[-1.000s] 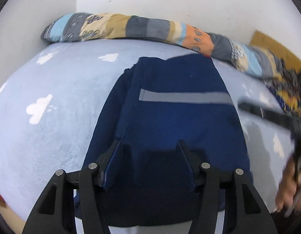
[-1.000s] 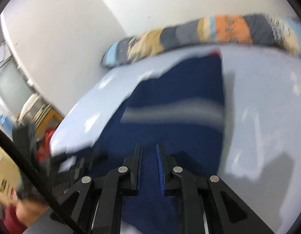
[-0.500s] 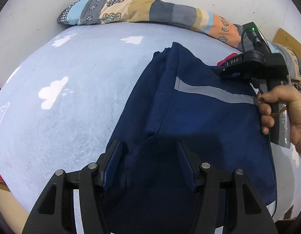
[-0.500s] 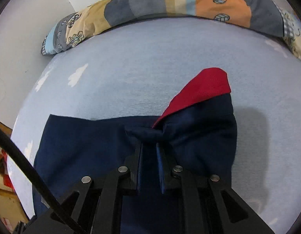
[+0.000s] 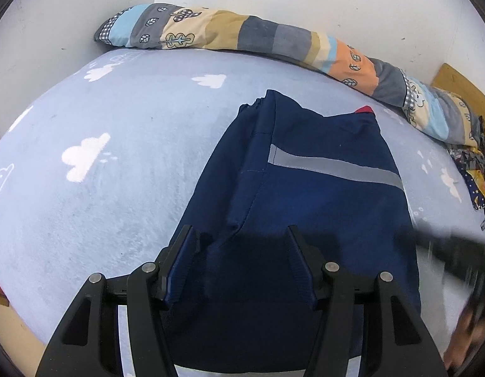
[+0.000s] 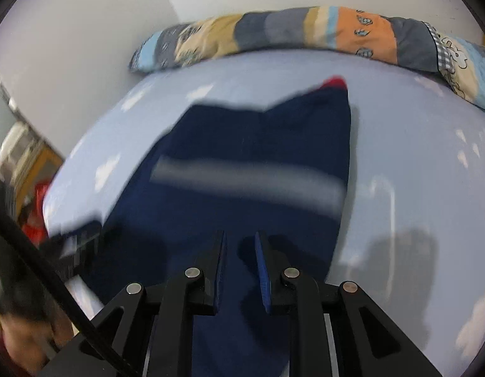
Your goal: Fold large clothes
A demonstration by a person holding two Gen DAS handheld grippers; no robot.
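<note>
Right wrist view, and it's smeared with motion blur. The right gripper [image 6: 239,267] points down over the navy garment [image 6: 242,163], its jaws opening, a narrow gap between the blue pads, nothing pinched in it. The garment lies flat on the pale blue cloud-print bedsheet [image 6: 415,144], a grey stripe [image 6: 248,182] running across it and a red corner [image 6: 335,81] peeking out at the far edge. Along the wall sits a striped patchwork bolster [image 6: 305,31]. Lower left, a blurred black shape, seemingly the other gripper [image 6: 76,245], overlaps the garment's near-left edge.
</note>
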